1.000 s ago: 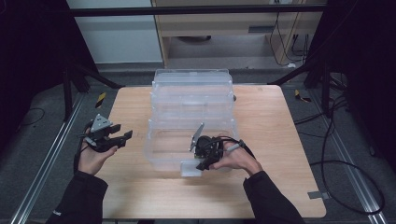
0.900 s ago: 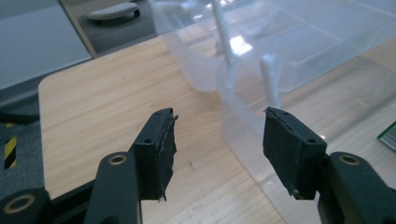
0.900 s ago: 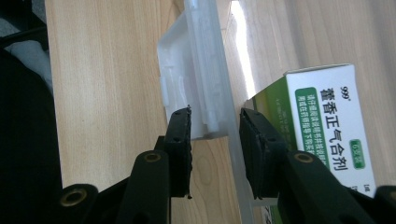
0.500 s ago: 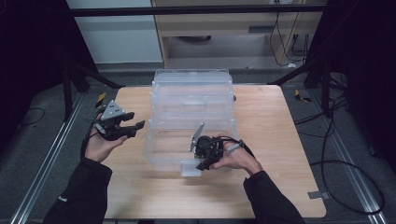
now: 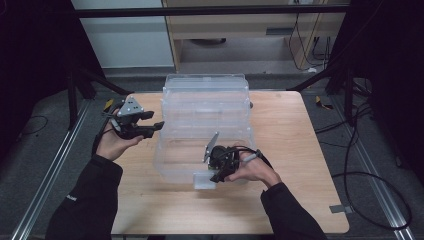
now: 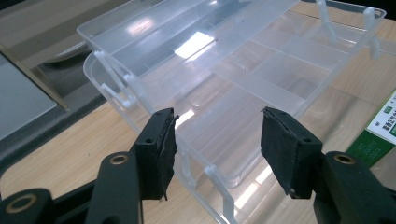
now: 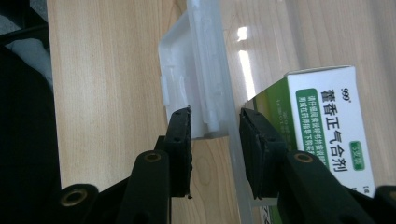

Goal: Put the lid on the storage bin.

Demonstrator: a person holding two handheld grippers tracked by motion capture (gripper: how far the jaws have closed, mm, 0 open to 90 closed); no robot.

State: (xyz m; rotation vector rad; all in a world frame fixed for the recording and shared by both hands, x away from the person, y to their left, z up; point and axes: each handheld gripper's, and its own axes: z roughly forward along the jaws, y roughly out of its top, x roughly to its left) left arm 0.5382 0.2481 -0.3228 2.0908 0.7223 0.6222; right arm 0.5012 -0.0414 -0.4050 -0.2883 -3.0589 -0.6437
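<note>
We see the green-and-white carton [image 7: 327,121] cut off behind our right gripper [image 7: 215,140], clamped on the clear plastic box's [image 5: 205,120] latch [image 7: 196,93], while our left gripper [image 6: 215,144] gapes empty.

Wooden table [image 5: 300,130] on grey floor [image 5: 45,150], black cables [image 5: 370,175] at right, beige cabinet [image 5: 240,30] behind

A pale wooden surface [image 5: 300,150] is sitting on dark framing, carrying a clear plastic organiser box [image 5: 205,107] that is resting near its middle, lid open toward the far edge. A green-and-white carton [image 7: 327,121] is lying just beside the box's near wall.
</note>
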